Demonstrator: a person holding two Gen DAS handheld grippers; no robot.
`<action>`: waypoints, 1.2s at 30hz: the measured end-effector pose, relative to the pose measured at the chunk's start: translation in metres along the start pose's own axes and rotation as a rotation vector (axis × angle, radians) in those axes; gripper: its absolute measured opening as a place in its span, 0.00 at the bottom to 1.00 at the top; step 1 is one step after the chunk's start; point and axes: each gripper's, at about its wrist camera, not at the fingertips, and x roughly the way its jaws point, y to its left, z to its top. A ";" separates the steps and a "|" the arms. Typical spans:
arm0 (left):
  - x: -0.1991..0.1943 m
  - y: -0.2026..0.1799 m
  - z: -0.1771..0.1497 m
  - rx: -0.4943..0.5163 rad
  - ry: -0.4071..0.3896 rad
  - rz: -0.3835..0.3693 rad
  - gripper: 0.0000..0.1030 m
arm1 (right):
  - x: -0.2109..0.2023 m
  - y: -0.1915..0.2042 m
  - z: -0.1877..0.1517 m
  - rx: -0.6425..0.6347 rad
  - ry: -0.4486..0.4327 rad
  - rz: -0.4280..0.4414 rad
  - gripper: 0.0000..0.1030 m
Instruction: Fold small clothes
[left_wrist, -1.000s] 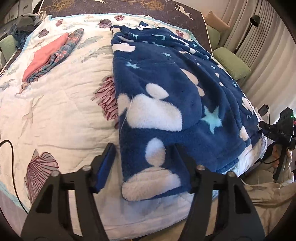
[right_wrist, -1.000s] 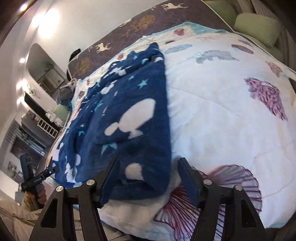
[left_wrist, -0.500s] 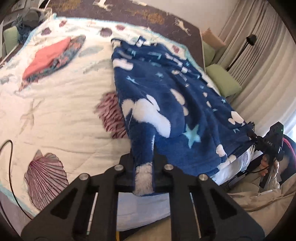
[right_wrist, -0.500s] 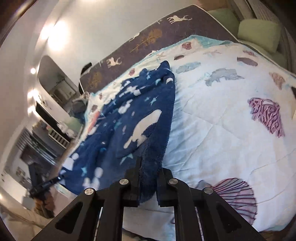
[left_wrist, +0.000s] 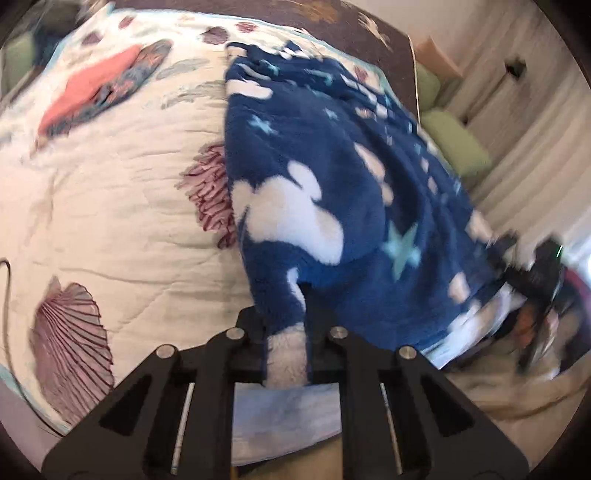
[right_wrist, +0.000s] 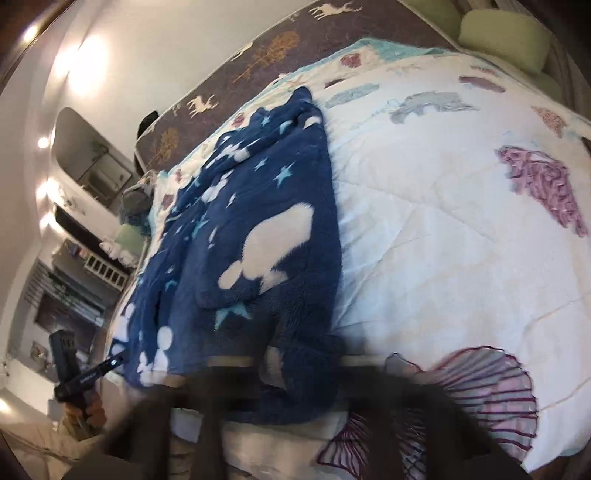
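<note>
A dark blue fleece garment (left_wrist: 332, 192) with white clouds and pale stars lies spread on the bed. My left gripper (left_wrist: 286, 332) is shut on its near left corner at the bed's front edge. In the right wrist view the same garment (right_wrist: 258, 258) lies left of centre. My right gripper (right_wrist: 299, 369) is badly blurred, and blue fleece is bunched between its dark fingers at the near corner. The right gripper also shows in the left wrist view (left_wrist: 535, 280) at the garment's far corner.
The bed carries a white quilt (left_wrist: 110, 206) printed with purple shells. A folded pink and patterned garment (left_wrist: 99, 92) lies at the back left. Green cushions (left_wrist: 458, 147) and curtains stand to the right. Shelves and a mirror (right_wrist: 88, 173) are at the left.
Both grippers closed on the garment's near corners a second ago. Since then both have pulled back a little, and both views now show motion blur.
</note>
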 end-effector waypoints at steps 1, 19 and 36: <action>-0.004 0.002 0.003 -0.018 -0.016 -0.021 0.14 | -0.004 0.002 0.001 0.002 -0.018 0.026 0.11; -0.057 -0.032 0.103 0.118 -0.320 -0.006 0.14 | -0.048 0.070 0.088 -0.199 -0.227 0.177 0.11; -0.042 -0.067 0.238 0.228 -0.436 0.058 0.14 | -0.018 0.098 0.209 -0.206 -0.333 0.165 0.11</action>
